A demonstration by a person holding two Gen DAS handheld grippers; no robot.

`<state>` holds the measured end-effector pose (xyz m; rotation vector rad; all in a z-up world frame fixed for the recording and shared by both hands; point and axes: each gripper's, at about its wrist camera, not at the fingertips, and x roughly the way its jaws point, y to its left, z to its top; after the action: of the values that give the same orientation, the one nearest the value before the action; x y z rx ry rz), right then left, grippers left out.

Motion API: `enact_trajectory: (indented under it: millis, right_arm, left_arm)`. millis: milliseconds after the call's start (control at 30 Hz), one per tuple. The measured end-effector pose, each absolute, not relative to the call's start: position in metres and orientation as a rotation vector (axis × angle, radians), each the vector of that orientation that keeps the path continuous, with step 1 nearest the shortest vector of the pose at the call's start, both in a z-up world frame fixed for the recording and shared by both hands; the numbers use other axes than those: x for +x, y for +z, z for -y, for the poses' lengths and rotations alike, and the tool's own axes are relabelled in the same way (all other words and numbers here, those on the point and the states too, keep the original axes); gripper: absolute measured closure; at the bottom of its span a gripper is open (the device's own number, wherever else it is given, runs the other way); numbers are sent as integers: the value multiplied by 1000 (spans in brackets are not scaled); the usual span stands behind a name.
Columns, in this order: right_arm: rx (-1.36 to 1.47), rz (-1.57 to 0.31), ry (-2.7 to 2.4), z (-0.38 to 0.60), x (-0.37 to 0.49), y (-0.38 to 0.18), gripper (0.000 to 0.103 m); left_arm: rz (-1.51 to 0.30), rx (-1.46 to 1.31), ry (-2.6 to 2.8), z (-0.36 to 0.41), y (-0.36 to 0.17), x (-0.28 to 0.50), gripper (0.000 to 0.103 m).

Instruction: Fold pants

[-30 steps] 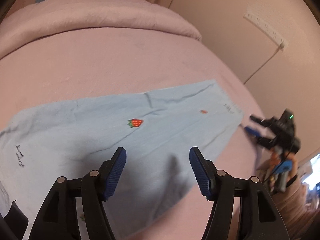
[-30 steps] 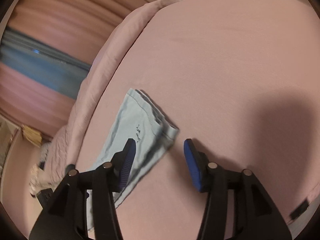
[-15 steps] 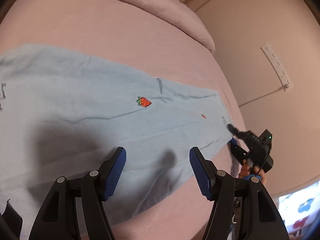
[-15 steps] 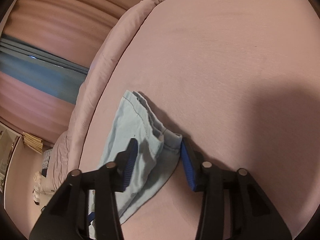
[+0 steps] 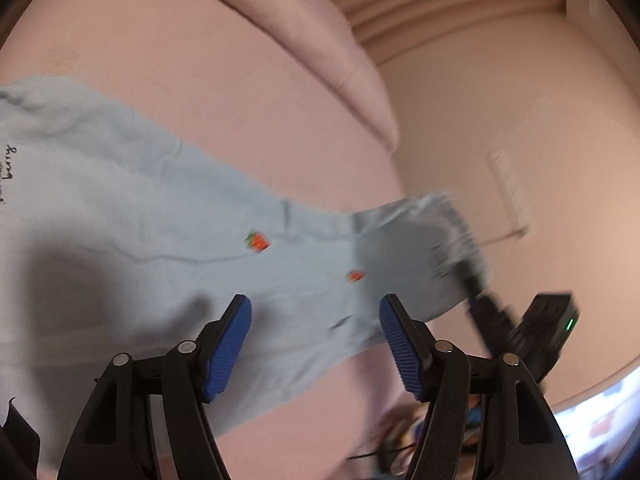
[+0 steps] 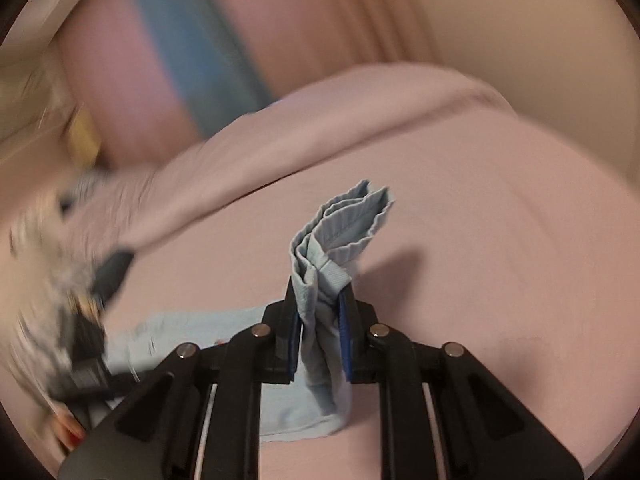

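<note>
Now the right claw is closing on the bunched waistband of the pants, lifted off the bed; the left claw is opening, holding nothing, above them.

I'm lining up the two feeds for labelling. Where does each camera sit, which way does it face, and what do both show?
Left wrist: on the left gripper, facing along its opening, empty fingers across the light blue pants on the pink bed; the right gripper shows, blurred.
Right wrist: on the right gripper, facing the bed and curtain; its jaws are closing on the pants' bunched end.
Shared: pants, bed.
</note>
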<state>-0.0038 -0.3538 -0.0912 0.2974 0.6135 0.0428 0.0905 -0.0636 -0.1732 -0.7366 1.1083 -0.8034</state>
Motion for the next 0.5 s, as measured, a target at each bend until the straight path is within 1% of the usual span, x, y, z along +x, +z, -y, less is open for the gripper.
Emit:
enact_trajectory:
  millis: [33,67,133,233,400,467,500]
  right_arm:
    - [249,-618,64,337,-1,-90,87]
    - [201,-624,88,320,2,-90,87]
    - [81,-639,138,278,6,-95,87]
    - [-84,-674,200,223,13,-116,87]
    - [-361,-703,245,155,11,-162,86]
    - [-440,-687,253,140,5,-171,86]
    - [-455,-682,261,137,4,-172,86]
  left_arm:
    - [-1095,-771,-808,58,-170,91,25]
    - [-1077,-817,-816,50,-168,91,23]
    - [-1048,-903,-823,35,-168,93,23]
    - [-1056,-963,-837,26,-178,99,23]
    - [-1192,-1022,-786,33,-217,118,23]
    - [-1219,-1001,-769,38,-223,121,23]
    - [-1213,-999,-768,37,-223,121,25]
